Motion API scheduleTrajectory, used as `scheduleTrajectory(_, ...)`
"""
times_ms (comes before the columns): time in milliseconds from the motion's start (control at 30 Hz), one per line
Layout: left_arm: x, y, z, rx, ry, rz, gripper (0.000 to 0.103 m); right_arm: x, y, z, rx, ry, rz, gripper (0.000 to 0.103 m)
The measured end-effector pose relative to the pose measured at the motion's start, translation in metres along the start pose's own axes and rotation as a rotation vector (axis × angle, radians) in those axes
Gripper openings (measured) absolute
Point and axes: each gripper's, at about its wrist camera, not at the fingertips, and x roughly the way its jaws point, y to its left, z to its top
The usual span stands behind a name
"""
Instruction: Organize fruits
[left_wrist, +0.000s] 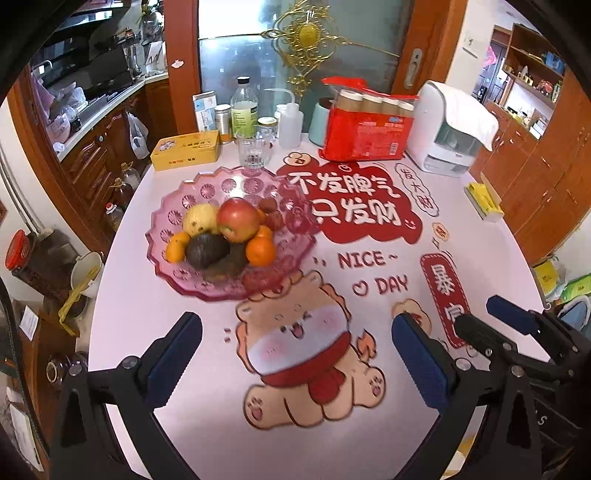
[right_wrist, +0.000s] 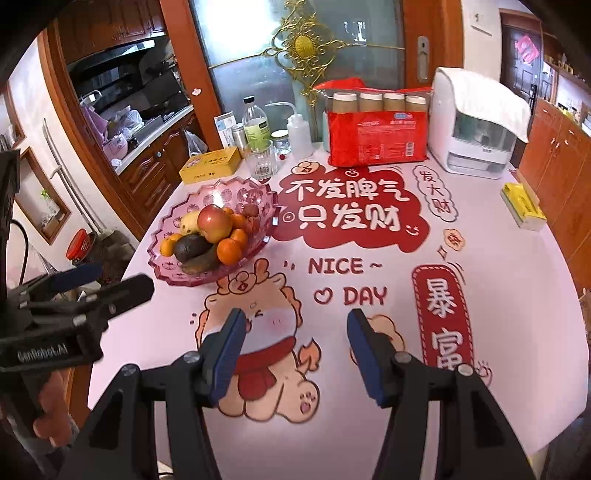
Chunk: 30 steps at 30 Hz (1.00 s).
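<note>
A round table (left_wrist: 147, 332) wore a glossy pink cloth printed with a cartoon animal. On its left side sat one scalloped pink glass bowl (left_wrist: 173, 236) holding all the fruit: one red apple (left_wrist: 238, 219) on top, one yellowish pear (left_wrist: 199, 218), one dark avocado (left_wrist: 207, 249), at least three oranges (left_wrist: 260, 251), and two small red bumpy fruits (left_wrist: 269, 212). Behind stood one yellow tin (left_wrist: 184, 149), one ribbed tumbler (left_wrist: 253, 149), one red pack (left_wrist: 365, 122) of four capped bottles and one white appliance (left_wrist: 443, 129) under a cloth. The left gripper (left_wrist: 295, 354) hung wide and empty; the right gripper (right_wrist: 295, 350) was narrower, also empty.
</note>
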Motion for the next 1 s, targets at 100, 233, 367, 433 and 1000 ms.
scheduleTrajectory(100, -0.012, -0.015, -0.01, 0.001, -0.013, 0.009, 0.102, -0.016, -0.003, -0.006, 0.002, -0.013, -0.006, 0.058)
scheduleTrajectory(233, -0.021, -0.029, -0.018, -0.002, -0.026, 0.025, 0.102, -0.031, -0.006, -0.013, -0.009, -0.04, -0.022, 0.058)
scheduleTrajectory(367, -0.025, -0.038, -0.025, -0.005, -0.024, 0.044, 0.102, -0.035, -0.013, -0.016, -0.01, -0.038, -0.02, 0.058)
scheduleTrajectory(433, -0.025, -0.042, -0.027, -0.006, -0.023, 0.057, 0.102, -0.036, -0.018, -0.017, -0.001, -0.036, -0.012, 0.058)
scheduleTrajectory(1000, -0.023, -0.047, -0.027, -0.044, -0.042, 0.143, 0.102, -0.038, -0.019, -0.014, -0.053, -0.042, 0.032, 0.058)
